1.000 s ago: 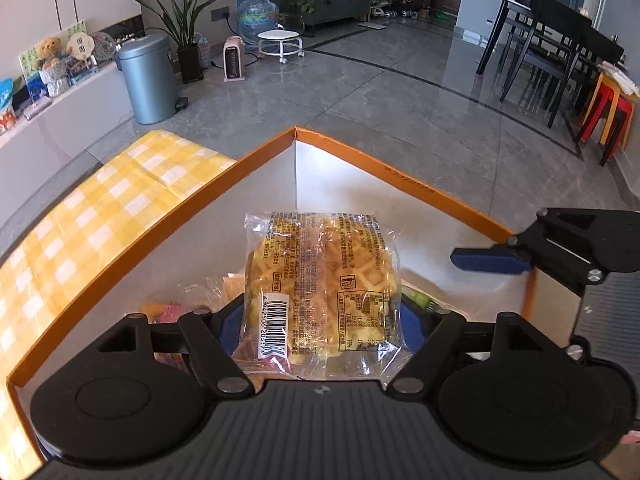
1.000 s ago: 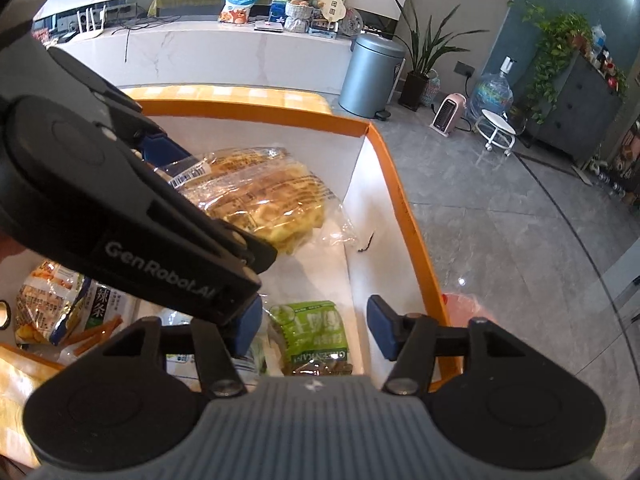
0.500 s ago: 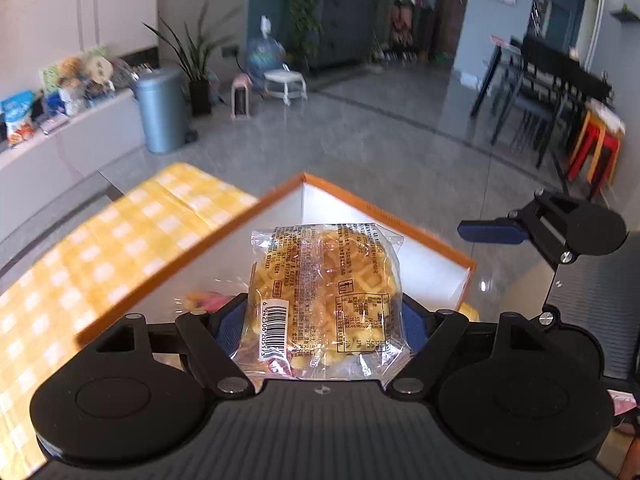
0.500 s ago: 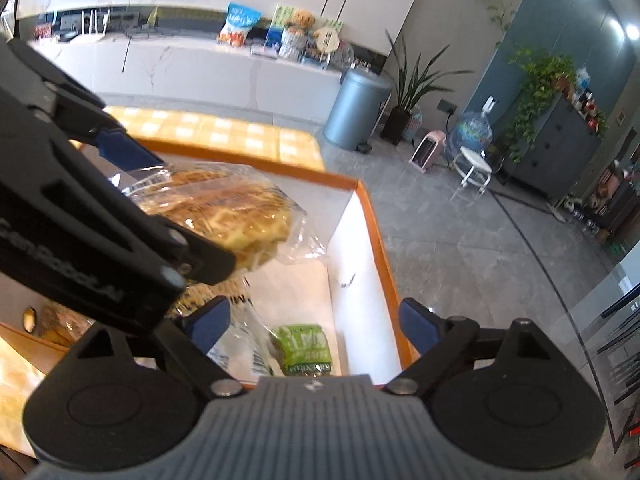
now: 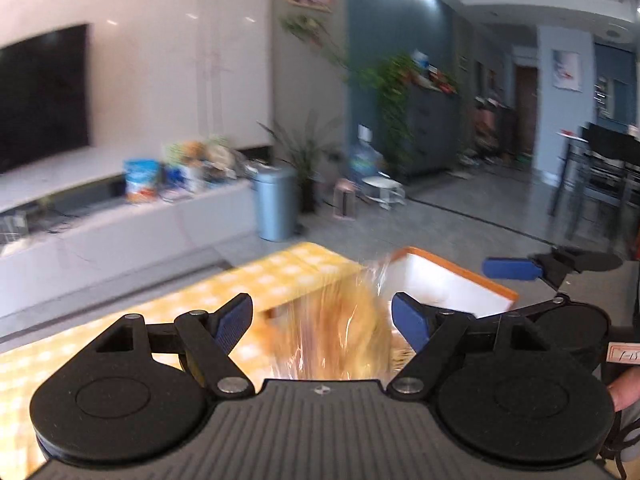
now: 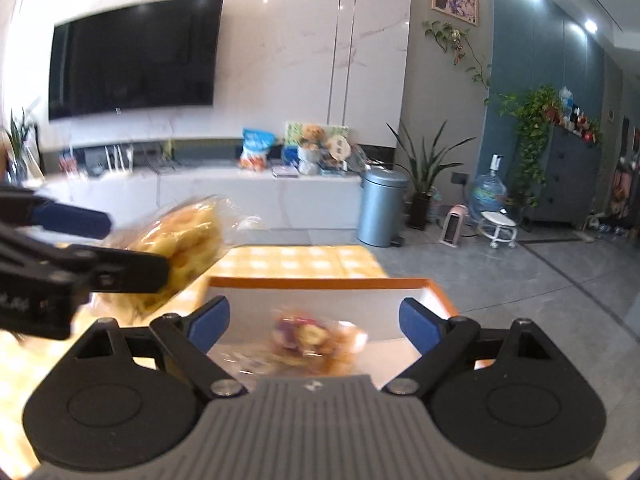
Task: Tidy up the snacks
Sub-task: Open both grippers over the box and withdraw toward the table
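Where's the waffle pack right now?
The waffle pack sits between the left gripper fingers, raised over the yellow checked cloth, just left of the orange-rimmed box.

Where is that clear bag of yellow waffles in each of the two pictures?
Left wrist view: waffle bag, bottom centre, blurred, between the left gripper fingers.
Right wrist view: left of centre, beside that gripper.
Shared landmark: the orange-rimmed box.

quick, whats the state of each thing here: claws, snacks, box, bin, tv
left claw: wide, waffle pack between jaws, grip too blurred to tell
right claw: open, jaws just opened, empty
waffle pack: in the air, outside the box
box: open-topped, snack bag inside
bin: lid shut
tv: off
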A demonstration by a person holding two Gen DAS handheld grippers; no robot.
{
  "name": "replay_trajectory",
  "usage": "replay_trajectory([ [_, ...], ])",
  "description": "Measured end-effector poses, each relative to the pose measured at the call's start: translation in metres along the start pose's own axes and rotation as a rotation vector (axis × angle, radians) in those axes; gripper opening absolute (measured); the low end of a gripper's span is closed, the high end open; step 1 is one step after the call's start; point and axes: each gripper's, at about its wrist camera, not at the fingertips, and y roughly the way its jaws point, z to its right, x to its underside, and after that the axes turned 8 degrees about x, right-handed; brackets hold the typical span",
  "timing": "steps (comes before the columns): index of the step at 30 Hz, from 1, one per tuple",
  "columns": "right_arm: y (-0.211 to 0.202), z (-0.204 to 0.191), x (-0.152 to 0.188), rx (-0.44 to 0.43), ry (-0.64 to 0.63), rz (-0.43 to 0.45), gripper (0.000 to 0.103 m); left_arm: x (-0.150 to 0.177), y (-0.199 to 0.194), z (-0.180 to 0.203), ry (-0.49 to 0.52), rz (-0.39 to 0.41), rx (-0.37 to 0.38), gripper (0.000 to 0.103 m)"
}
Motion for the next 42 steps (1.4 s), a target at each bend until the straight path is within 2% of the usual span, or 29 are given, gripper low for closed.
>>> replay_trajectory([
  [7, -0.031, -0.048, 0.023, -0.070, 0.073, 0.095, 0.090, 0.025, -0.042, -0.022, -0.111, 0.044, -0.183, 0.093],
  [10, -0.042, -0.068, 0.036, -0.113, 0.086, 0.108, 0.090, 0.042, -0.051, -0.034, -0.136, 0.033, -0.257, 0.093],
  [14, -0.049, -0.093, 0.048, -0.146, 0.071, 0.085, 0.090, 0.067, -0.060, -0.046, -0.178, -0.011, -0.315, 0.093],
  [22, -0.052, -0.125, 0.077, -0.203, 0.016, -0.023, 0.090, 0.110, -0.075, -0.067, -0.254, -0.095, -0.315, 0.093],
  [29, -0.036, -0.132, 0.103, -0.195, -0.034, -0.110, 0.090, 0.141, -0.082, -0.076, -0.287, -0.148, -0.314, 0.093],
  [34, -0.020, -0.131, 0.119, -0.187, -0.031, -0.188, 0.090, 0.151, -0.078, -0.078, -0.307, -0.171, -0.308, 0.093],
  [42, -0.004, -0.141, 0.129, -0.182, -0.071, -0.254, 0.090, 0.161, -0.069, -0.082, -0.321, -0.216, -0.293, 0.093],
])
